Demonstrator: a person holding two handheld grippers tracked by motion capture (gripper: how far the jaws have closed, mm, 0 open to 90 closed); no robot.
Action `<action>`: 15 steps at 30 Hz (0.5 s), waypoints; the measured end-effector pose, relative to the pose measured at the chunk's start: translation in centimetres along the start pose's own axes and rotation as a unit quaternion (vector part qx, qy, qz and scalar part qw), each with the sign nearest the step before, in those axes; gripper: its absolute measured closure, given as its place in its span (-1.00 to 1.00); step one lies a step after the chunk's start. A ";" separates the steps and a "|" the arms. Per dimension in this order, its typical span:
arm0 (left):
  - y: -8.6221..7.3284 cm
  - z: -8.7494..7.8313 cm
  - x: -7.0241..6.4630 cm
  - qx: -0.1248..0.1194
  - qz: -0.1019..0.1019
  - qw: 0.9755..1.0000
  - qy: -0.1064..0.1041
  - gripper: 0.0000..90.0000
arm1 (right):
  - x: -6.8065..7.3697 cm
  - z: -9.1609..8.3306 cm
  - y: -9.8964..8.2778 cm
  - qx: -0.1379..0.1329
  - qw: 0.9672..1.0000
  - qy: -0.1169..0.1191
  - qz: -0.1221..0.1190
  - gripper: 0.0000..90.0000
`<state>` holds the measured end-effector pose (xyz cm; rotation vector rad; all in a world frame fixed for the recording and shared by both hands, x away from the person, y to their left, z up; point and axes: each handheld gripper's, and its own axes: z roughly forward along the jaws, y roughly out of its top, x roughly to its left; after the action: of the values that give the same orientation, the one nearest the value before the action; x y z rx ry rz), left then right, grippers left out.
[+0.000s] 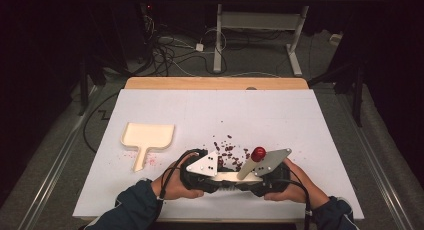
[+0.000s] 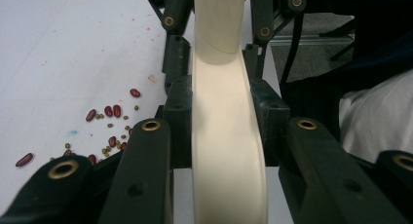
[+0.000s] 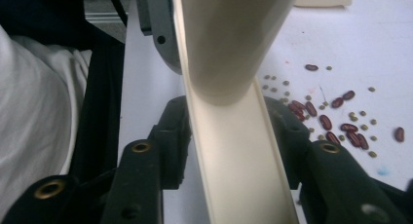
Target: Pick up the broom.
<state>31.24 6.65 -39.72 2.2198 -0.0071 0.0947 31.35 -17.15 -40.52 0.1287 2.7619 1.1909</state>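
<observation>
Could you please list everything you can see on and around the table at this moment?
brush handle: one, cream, between both grippers near the table's front edge, its ends in their jaws
dustpan: one, cream, lying flat on the table's left side
red beans: many, dark red, scattered mid-table beyond the grippers
small green beans: many, olive, mixed among the red ones
table: one, white top with a wooden far edge
desk frame: one, white, on the floor behind
cables: several, black and white, on the floor
left gripper: black, shut on the handle
right gripper: black, around the handle's other end; red knob on top
</observation>
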 end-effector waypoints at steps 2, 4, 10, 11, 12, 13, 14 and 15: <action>0.0 0.0 0.1 -0.001 -0.001 1.000 0.001 0.39 | 0.1 0.1 0.0 -0.003 1.000 0.005 -0.006 0.45; 0.0 0.1 0.2 -0.004 -0.006 1.000 0.019 0.26 | 0.1 0.2 0.0 0.001 1.000 -0.005 -0.009 0.49; -0.1 -0.3 0.3 0.001 -0.012 0.996 0.083 -0.08 | -0.2 0.0 0.0 0.003 1.000 -0.028 0.005 0.49; -0.1 -0.5 0.3 0.003 -0.016 0.995 0.102 -0.26 | -0.5 -0.3 -0.2 -0.002 0.999 -0.042 0.015 0.49; -0.1 -0.7 0.3 0.004 -0.021 0.993 0.120 -0.35 | -0.7 -0.5 -0.2 -0.006 0.998 -0.055 0.025 0.49; -0.1 -0.9 0.3 0.005 -0.024 0.990 0.136 -0.39 | -0.9 -0.7 -0.3 -0.009 0.997 -0.067 0.034 0.49; -0.1 -1.2 0.4 0.001 -0.026 0.988 0.150 -0.39 | -0.9 -0.7 -0.3 -0.009 0.997 -0.067 0.034 0.49; -0.2 -1.5 0.4 -0.005 -0.030 0.987 0.158 -0.42 | -1.1 -0.9 -0.3 -0.012 0.996 -0.080 0.040 0.49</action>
<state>31.52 8.02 -38.94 2.1695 0.2329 0.4112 32.26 -18.13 -40.07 0.3200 2.6258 1.1759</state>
